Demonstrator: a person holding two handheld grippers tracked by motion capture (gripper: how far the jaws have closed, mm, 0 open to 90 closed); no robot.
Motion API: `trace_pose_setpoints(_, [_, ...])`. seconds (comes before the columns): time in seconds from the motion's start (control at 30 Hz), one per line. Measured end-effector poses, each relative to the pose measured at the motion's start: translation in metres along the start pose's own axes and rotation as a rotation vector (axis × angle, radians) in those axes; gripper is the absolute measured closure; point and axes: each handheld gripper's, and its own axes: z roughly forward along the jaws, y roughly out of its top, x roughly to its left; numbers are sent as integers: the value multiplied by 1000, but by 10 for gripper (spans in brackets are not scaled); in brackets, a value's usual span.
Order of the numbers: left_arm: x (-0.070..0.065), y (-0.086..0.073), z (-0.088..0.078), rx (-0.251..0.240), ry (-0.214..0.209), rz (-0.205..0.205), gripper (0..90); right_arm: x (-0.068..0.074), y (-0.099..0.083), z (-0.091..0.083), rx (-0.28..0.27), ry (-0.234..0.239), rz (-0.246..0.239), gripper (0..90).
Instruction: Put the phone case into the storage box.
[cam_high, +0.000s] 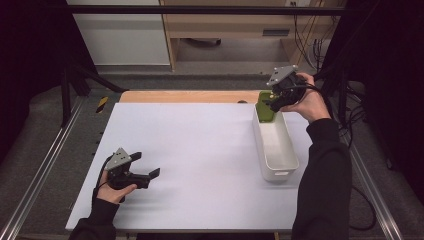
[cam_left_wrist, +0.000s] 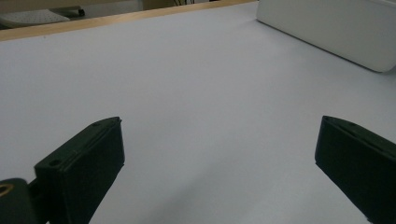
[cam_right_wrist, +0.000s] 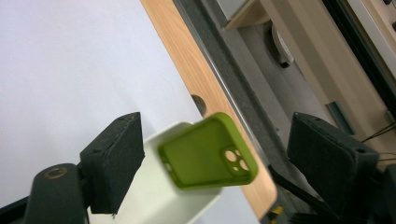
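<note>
Work in hand: putting the green phone case (cam_right_wrist: 208, 151) into the white bin (cam_high: 282, 150) at the right side of the table (cam_high: 190, 150).
My right gripper (cam_high: 274, 101): held above the far end of the bin, jaws spread wide; in the right gripper view the case sits between the pads with a clear gap on both sides, so I am not pressing on it.
Phone case: at the far end of the bin, propped up against the end wall, camera cut-out turned toward my right jaw; its lower end is blurred, so I can't tell how firmly it rests.
Key relation: the case lies straight ahead of my right gripper, between the jaws; the bin's long axis runs from the far edge of the table back toward me.
My left gripper (cam_high: 150, 176): low over the near left of the table, jaws wide apart with nothing between them, well apart from the bin.
Nearer hand: the right, by a wide margin.
Judgement: the case looks released; next I would lift clear.
</note>
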Motion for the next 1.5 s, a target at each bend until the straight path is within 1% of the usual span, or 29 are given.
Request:
trace_pose_setpoints(0.03, [0,0,0,-4,-1,-1,13,2,-1,-2,-16,8,20,177])
trace_pose_setpoints(0.1, [0,0,-1,-7,-2,-1,13,7,-2,-7,-28,11,60,156])
trace_pose_setpoints(0.17, [0,0,-1,-10,-5,-1,12,13,-5,-11,-58,21,95,150])
trace_pose_setpoints(0.3, [-1,1,-1,-13,-8,0,12,26,-10,-17,-124,40,179,107])
trace_pose_setpoints(0.33, [-1,1,-1,-10,-9,2,12,30,-12,-18,-148,45,206,97])
trace_pose_setpoints(0.4, [-2,1,-1,-12,-11,5,11,37,-15,-20,-169,47,257,56])
trace_pose_setpoints(0.43, [-2,1,-1,-13,-13,5,11,41,-18,-21,-183,42,283,51])
trace_pose_setpoints(0.57, [-3,1,-2,-17,-15,7,11,54,-25,-25,-237,41,343,22])
trace_pose_setpoints(0.63, [-3,1,-2,-20,-17,7,11,60,-28,-28,-268,41,365,14])
trace_pose_setpoints(0.7, [-3,1,-2,-25,-22,7,11,67,-34,-31,-312,43,405,10])
trace_pose_setpoints(0.83, [-5,2,-3,-31,-30,13,11,82,-48,-36,-359,55,475,6])
trace_pose_setpoints(0.9, [-5,2,-2,-32,-33,14,11,89,-56,-38,-372,50,492,7])
trace_pose_setpoints(1.0, [-6,2,-2,-33,-37,16,11,100,-66,-40,-401,62,517,6])
trace_pose_setpoints(1.13, [-7,2,-2,-35,-42,20,11,116,-79,-44,-431,70,535,7])
trace_pose_setpoints(1.2, [-7,3,-2,-37,-45,22,11,123,-84,-45,-423,70,544,6])
trace_pose_setpoints(1.23, [-8,3,-2,-39,-47,24,11,127,-87,-46,-422,71,533,6])
trace_pose_setpoints(1.3, [-8,3,-3,-43,-49,26,10,134,-92,-47,-428,73,530,7])
trace_pose_setpoints(1.43, [-9,4,-3,-49,-54,28,11,145,-101,-49,-457,96,562,6])
trace_pose_setpoints(1.5, [-9,4,-4,-52,-56,30,11,148,-106,-49,-470,99,578,6])
